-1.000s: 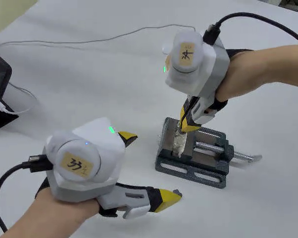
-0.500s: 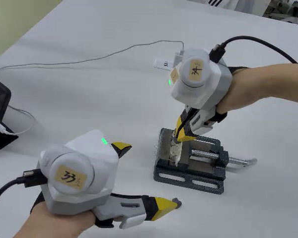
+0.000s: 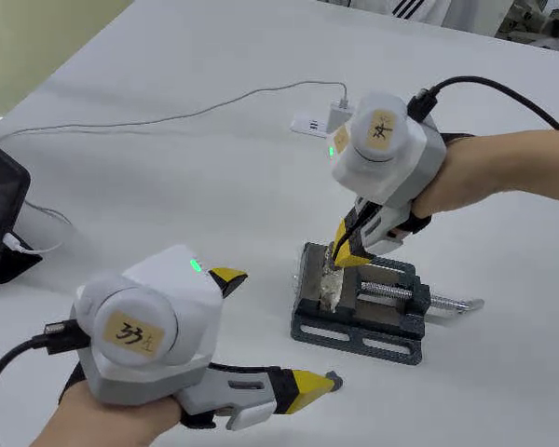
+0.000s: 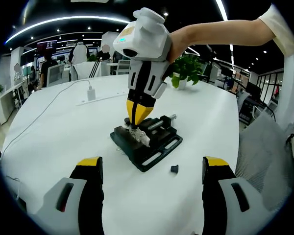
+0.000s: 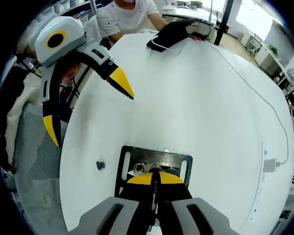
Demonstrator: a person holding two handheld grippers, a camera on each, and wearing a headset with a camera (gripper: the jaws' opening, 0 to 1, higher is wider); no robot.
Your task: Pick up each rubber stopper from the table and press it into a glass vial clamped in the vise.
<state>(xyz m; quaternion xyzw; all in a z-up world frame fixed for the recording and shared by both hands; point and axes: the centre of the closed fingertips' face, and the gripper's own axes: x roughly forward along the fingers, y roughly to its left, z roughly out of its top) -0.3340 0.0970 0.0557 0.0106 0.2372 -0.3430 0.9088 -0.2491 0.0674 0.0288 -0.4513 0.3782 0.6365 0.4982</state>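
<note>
Head view: left gripper hovers, jaws spread. One small black rubber stopper lies beside the dark grey metal vise. Above, the right gripper, jaws pressed together, meets the clamped clear glass vial: pressing step, by judgement. Next move: collect the loose stopper.

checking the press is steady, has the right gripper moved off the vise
No: the right gripper stays tip-down on the vial in the vise; only the camera shifted.

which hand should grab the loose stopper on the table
Left. The left tongs are open, and the stopper lies ahead of them beside the vise; the right tongs are shut over the vial.
</note>
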